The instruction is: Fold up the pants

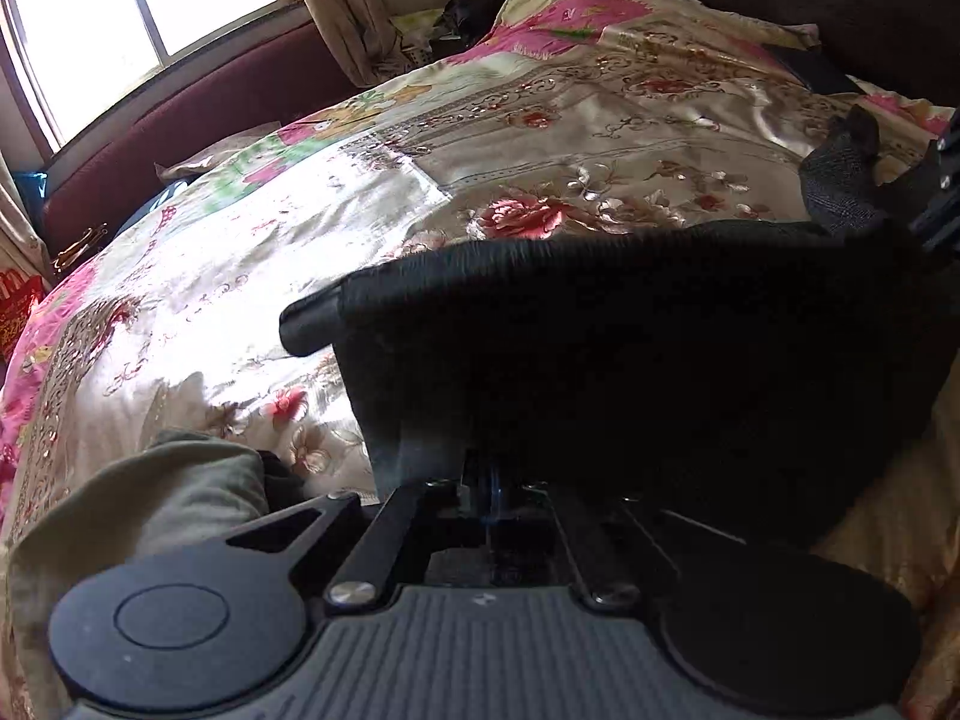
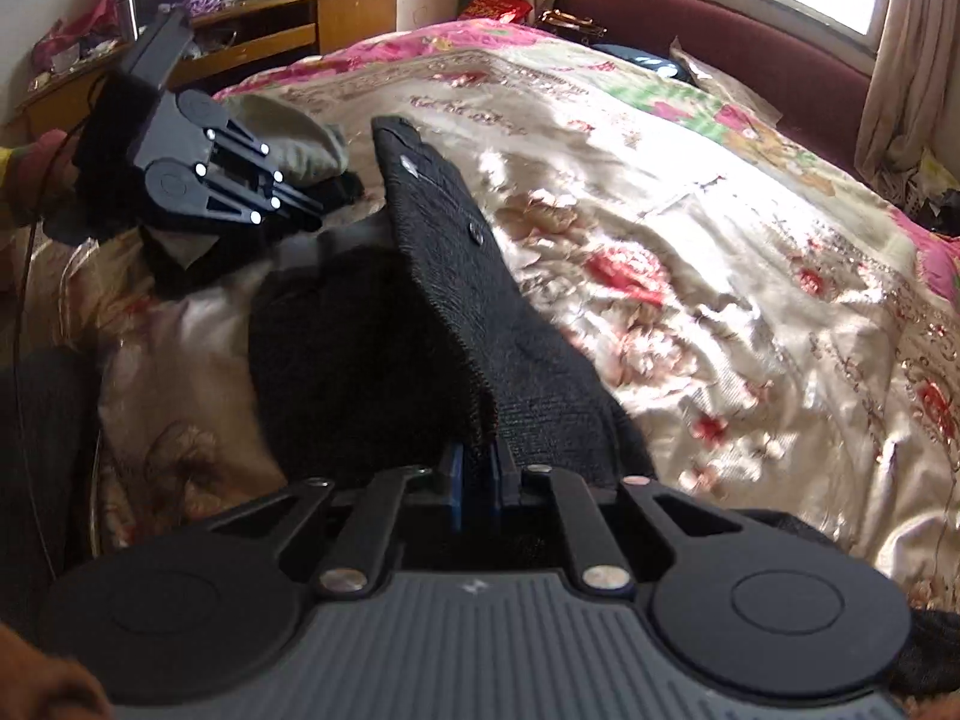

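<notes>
Black knit pants (image 1: 600, 348) hang stretched between my two grippers above the bed. My left gripper (image 1: 489, 480) is shut on one end of their top edge. The far end bunches at my right gripper (image 1: 927, 186), at the right edge of the left wrist view. In the right wrist view, my right gripper (image 2: 477, 480) is shut on the pants (image 2: 456, 276). The fabric runs from there up and left, with a small button showing. My left gripper (image 2: 309, 213) grips the other end at upper left, with a gloved hand behind it.
A shiny floral bedspread (image 1: 540, 138) (image 2: 690, 210) covers the bed. A folded olive garment (image 1: 180, 492) (image 2: 294, 132) lies near the left gripper. A maroon headboard (image 2: 720, 36) and window stand behind, a wooden desk (image 2: 288, 18) beside the bed, and dark clothes (image 1: 810, 69) far right.
</notes>
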Demonstrator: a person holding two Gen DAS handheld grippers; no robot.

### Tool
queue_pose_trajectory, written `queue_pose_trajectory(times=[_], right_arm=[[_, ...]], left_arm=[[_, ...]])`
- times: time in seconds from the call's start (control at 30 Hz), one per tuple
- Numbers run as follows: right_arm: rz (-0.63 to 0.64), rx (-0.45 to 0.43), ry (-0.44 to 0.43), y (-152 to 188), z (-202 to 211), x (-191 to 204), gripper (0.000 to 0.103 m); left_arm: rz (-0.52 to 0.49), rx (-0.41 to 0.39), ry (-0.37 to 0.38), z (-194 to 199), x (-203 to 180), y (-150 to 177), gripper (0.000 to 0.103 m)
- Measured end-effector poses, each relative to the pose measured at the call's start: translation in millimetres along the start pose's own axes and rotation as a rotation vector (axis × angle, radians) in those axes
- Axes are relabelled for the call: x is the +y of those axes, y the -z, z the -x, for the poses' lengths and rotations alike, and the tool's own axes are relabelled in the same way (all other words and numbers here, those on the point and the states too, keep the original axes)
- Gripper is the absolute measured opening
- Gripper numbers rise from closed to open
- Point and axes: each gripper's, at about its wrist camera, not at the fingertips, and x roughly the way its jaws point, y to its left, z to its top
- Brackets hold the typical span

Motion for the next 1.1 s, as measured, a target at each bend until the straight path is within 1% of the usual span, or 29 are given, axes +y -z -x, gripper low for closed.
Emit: queue_pose_trajectory(times=[0.07,0.1,0.2,0.23,0.27,0.33,0.43,0.47,0.5,0.53,0.57,0.6,0.63,0.73,0.83,0.87,0.93,1.03,1.07,1.1], right_arm=[[0.057,0.048,0.022,18,-22,22,0.01],[0.062,0.058,0.028,27,-31,30,0.01],[0.098,0.066,0.069,41,-44,40,0.01],[0.094,0.063,0.072,41,-44,40,0.01],[0.084,0.064,0.074,40,-43,39,0.01],[0.079,0.057,0.087,34,-39,37,0.015],[0.143,0.052,0.14,28,-36,45,0.021],[0.175,0.043,0.161,26,-33,51,0.021],[0.199,0.027,0.173,23,-31,57,0.023],[0.223,-0.005,0.163,20,-26,66,0.028],[0.23,-0.034,0.143,16,-24,74,0.032],[0.235,-0.059,0.124,12,-24,80,0.039],[0.25,-0.092,0.095,6,-28,89,0.041],[0.297,-0.141,0.054,-10,-57,110,0.04],[0.288,-0.168,0.008,-26,-86,121,0.039],[0.287,-0.171,0.004,-31,-94,125,0.039],[0.293,-0.177,0.017,-37,-105,129,0.039],[0.244,-0.165,-0.001,-42,-115,124,0.039],[0.23,-0.16,-0.002,-43,-116,122,0.039],[0.22,-0.157,-0.002,-43,-117,121,0.039]], left_arm=[[0.005,0.013,-0.003,1,-9,9,0.022],[0.005,0.021,0.0,1,-12,12,0.022],[-0.053,0.027,-0.074,1,-23,25,0.023],[-0.046,0.027,-0.083,1,-23,29,0.024],[-0.023,0.027,-0.077,-1,-21,32,0.024],[0.016,0.022,-0.086,-4,-17,34,0.025],[0.041,0.003,-0.075,1,-14,38,0.026],[0.036,0.0,-0.065,6,-12,39,0.028],[0.03,-0.002,-0.062,9,-12,41,0.034],[0.025,-0.003,-0.062,13,-11,43,0.043],[0.023,-0.003,-0.061,16,-10,45,0.047],[0.023,-0.005,-0.062,17,-9,46,0.051],[0.028,-0.007,-0.07,19,-7,47,0.052],[0.076,-0.017,-0.077,20,1,46,0.054],[0.122,-0.042,-0.071,17,9,41,0.06],[0.125,-0.048,-0.074,14,11,39,0.061],[0.122,-0.052,-0.092,4,14,37,0.07],[0.161,-0.038,-0.096,-15,22,34,0.073],[0.177,-0.037,-0.088,-19,25,33,0.074],[0.2,-0.037,-0.071,-24,28,32,0.077]])
